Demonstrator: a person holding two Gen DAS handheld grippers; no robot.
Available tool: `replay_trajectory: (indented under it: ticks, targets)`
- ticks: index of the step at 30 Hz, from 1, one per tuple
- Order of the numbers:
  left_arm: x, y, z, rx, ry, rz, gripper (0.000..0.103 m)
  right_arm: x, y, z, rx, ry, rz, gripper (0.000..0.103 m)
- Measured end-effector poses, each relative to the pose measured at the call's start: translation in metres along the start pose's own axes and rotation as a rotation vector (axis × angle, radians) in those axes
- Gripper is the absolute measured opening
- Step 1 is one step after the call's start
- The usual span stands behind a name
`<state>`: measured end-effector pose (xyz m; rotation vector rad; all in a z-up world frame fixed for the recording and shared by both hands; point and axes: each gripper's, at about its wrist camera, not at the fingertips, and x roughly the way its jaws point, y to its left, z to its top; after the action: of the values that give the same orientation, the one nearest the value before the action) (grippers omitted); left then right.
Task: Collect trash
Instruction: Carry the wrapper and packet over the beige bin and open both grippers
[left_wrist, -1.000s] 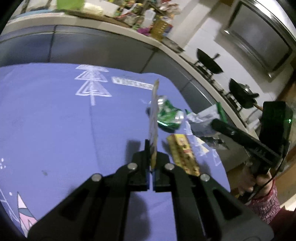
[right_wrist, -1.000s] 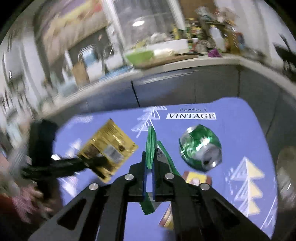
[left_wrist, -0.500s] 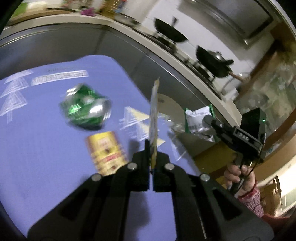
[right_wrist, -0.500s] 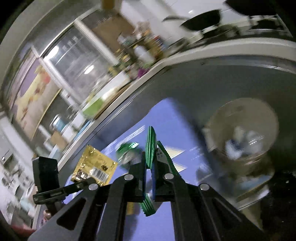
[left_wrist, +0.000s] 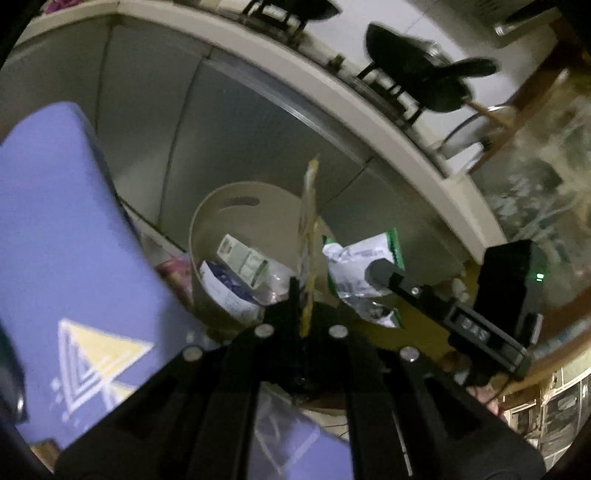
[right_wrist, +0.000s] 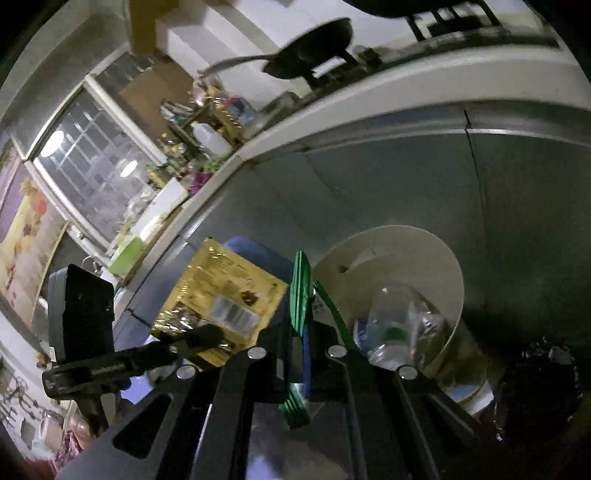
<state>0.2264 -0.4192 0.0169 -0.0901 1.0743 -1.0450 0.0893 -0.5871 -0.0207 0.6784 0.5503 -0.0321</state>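
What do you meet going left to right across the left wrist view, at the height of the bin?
Purple tablecloth → beige trash bin → gold wrapper edge-on in the left gripper → green-and-white packet → right gripper.

We can read only "DAS" on the right gripper's (left_wrist: 384, 275) black arm; the gold wrapper's (right_wrist: 221, 295) barcode label stays illegible.

Dim kitchen, grey cabinet fronts (right_wrist: 369, 206), pale countertop (left_wrist: 369, 107), black wok (right_wrist: 314, 55), gridded window (right_wrist: 99, 166)
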Motion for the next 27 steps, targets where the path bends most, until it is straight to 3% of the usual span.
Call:
replay_trajectory:
  ticks: [5, 7, 9, 16, 20, 23, 25, 27]
  targets:
    - [0.053, 0.008, 0.008, 0.004, 0.051, 0.099, 0.003, 0.031, -0.031, 0.013, 0.042, 0.019, -0.034, 0.002]
    - [0.068, 0.015, 0.009, -0.025, 0.075, 0.123, 0.018, 0.042, -0.041, 0.015, 0.053, 0.025, -0.067, 0.003]
    - [0.078, 0.024, 0.007, -0.078, 0.081, 0.127, 0.025, 0.053, -0.049, 0.017, 0.053, 0.036, -0.1, 0.003]
    - [0.073, 0.018, 0.005, -0.065, 0.06, 0.128, 0.047, 0.065, -0.06, 0.006, 0.058, 0.084, -0.109, 0.006]
    - [0.056, 0.011, 0.004, -0.079, 0.036, 0.094, 0.048, 0.064, -0.06, 0.004, 0.072, 0.107, -0.115, 0.01]
    - [0.042, 0.005, 0.0, -0.08, 0.018, 0.071, 0.049, 0.065, -0.061, 0.007, 0.088, 0.124, -0.1, 0.025]
    - [0.036, -0.001, -0.003, -0.061, 0.016, 0.069, 0.049, 0.066, -0.062, 0.008, 0.102, 0.134, -0.109, 0.06]
    - [0.028, -0.007, -0.006, -0.044, 0.009, 0.07, 0.049, 0.061, -0.057, 0.009, 0.095, 0.119, -0.11, 0.062]
